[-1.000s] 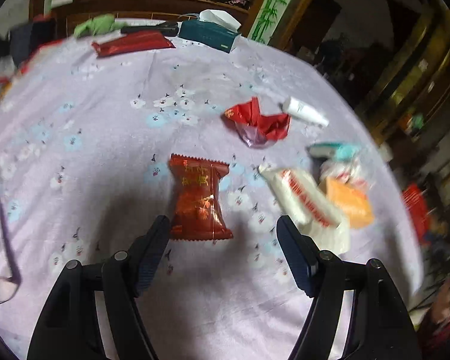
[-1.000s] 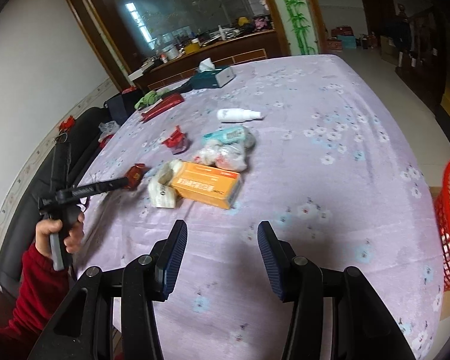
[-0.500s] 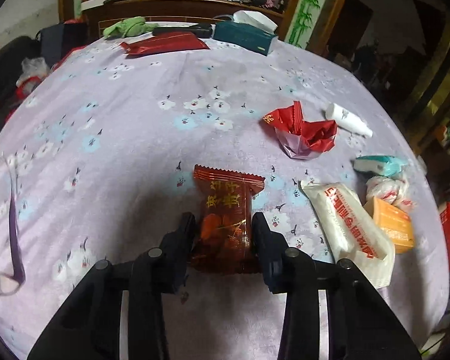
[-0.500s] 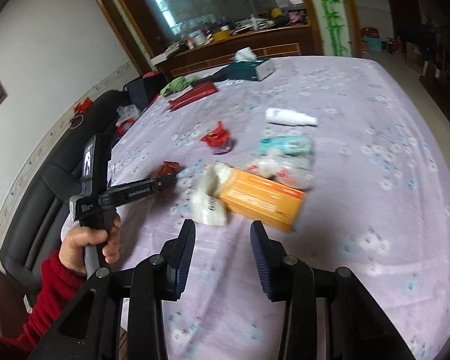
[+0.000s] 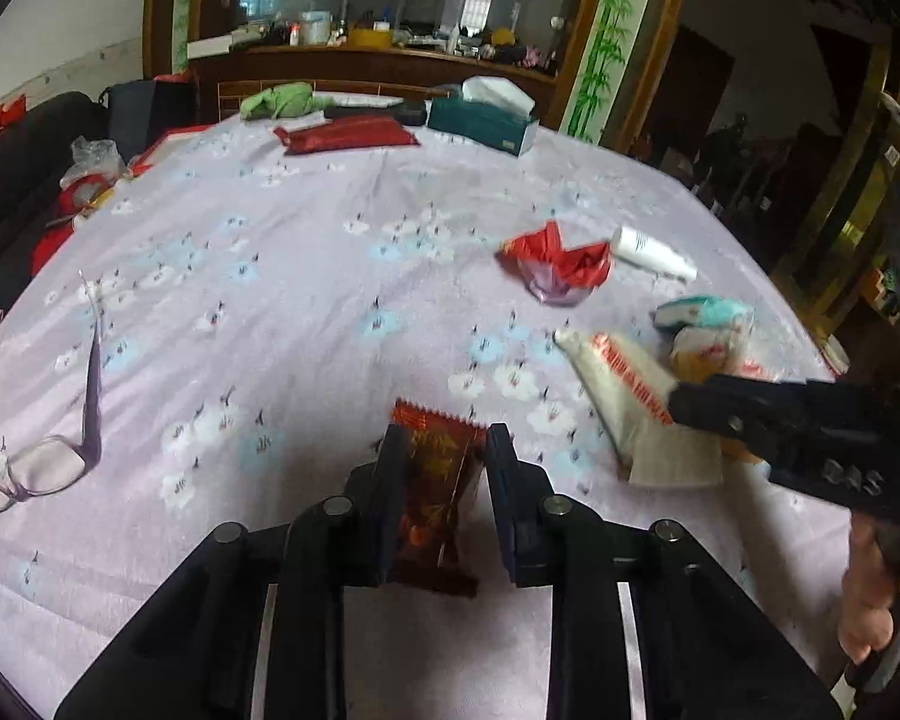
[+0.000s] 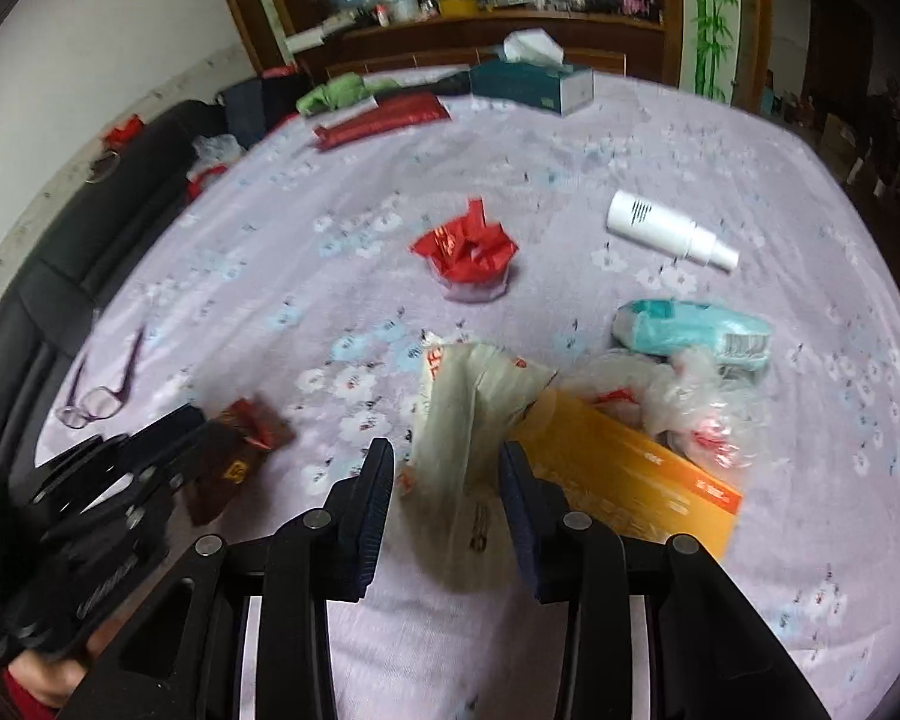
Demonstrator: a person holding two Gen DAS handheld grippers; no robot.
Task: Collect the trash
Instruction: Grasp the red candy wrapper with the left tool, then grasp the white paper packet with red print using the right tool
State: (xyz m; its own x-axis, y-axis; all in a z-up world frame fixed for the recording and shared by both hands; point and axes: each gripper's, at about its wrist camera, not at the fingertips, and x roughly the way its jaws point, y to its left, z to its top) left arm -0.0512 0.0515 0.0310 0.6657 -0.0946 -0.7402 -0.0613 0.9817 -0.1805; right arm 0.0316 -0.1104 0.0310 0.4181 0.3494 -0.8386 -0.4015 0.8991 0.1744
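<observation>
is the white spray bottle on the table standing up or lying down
Lying down: the white spray bottle rests on its side on the tablecloth, nozzle pointing right.

Home, living or dining room. Surface (image 5: 306, 276) under lilac floral cloth; tissue box (image 5: 480, 120), glasses (image 5: 42, 456) on it. Dark sofa (image 6: 90, 228) alongside. Cluttered wooden sideboard (image 5: 378, 63) with mirror behind; bamboo-painted pillar (image 5: 600, 42).

Glasses (image 5: 36, 456) near table edge; tissue box (image 5: 480, 123), maybe umbrella (image 5: 282, 102), far side
</observation>
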